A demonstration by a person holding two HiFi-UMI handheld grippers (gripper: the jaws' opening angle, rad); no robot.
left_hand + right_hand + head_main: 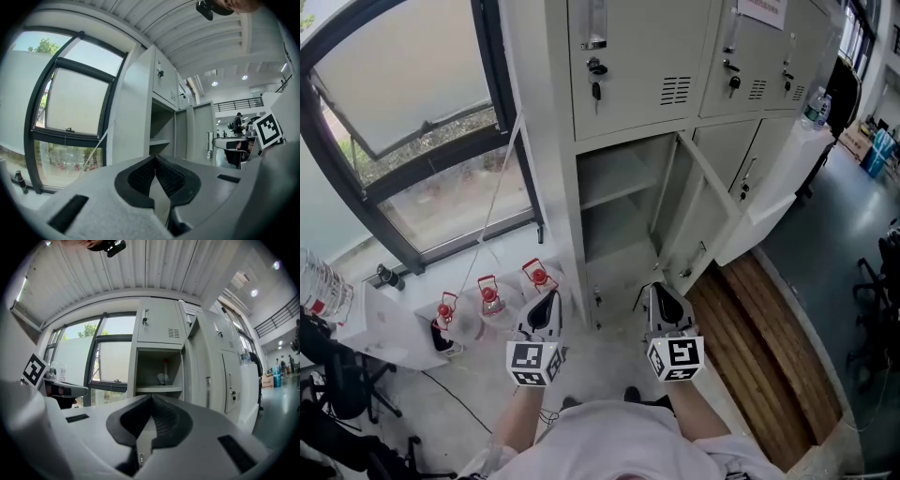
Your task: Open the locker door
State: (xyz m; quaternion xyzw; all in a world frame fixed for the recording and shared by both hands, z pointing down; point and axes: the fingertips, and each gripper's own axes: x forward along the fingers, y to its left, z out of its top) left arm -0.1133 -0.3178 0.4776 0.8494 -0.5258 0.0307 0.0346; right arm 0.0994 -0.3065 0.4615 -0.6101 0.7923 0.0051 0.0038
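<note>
The grey locker bank (675,84) stands in front of me. Its lower left door (708,211) is swung wide open to the right and shows the shelved compartment (619,202). My left gripper (546,305) and right gripper (662,298) hang side by side below it, well short of the locker, each shut with nothing between the jaws. In the left gripper view the gripper (154,159) has its pads together, with the open compartment (161,136) beyond. In the right gripper view the gripper (151,398) points at the compartment (159,371), where a small red-capped item (165,372) sits on the shelf.
Three red-capped bottles (487,298) stand on the floor left of the locker, under a dark-framed window (412,141). A key hangs in the upper locker's lock (596,80). A wooden floor strip (769,356) runs to the right, and a white counter (787,178) stands past the door.
</note>
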